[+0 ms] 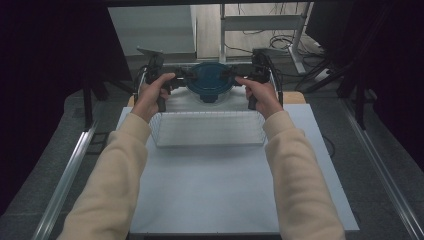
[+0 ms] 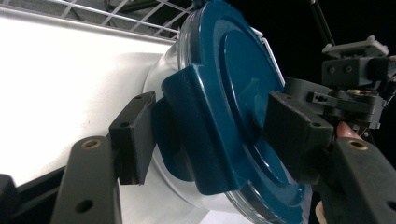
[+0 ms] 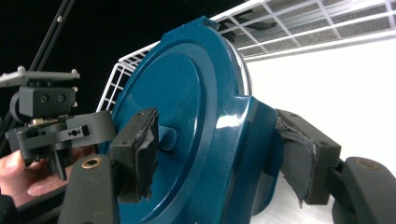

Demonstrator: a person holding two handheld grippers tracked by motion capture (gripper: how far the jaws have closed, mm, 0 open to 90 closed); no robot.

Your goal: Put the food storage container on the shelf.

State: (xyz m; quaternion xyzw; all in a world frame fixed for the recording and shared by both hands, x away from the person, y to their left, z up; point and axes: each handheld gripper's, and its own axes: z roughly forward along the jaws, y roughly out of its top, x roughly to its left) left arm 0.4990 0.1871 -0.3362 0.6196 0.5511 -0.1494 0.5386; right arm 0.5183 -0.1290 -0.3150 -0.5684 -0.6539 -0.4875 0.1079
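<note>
Lab-like recording room, white work table point(image 1: 215, 200), dark curtains point(image 1: 50, 75), floor cables point(image 1: 260, 45), metal stand frame point(image 1: 260, 22)

**Lidded tub held above the basket**

The tub point(image 1: 209, 82) is round, with a clear body and a dark blue lid point(image 2: 243, 93) that is on. The lid has a raised round centre and a thick blue latch flap folded down over the rim on each side. It sits level in the high view, lid upward, lifted over the far edge of the white wire basket point(image 1: 207, 129), at the far end of the table.
</note>
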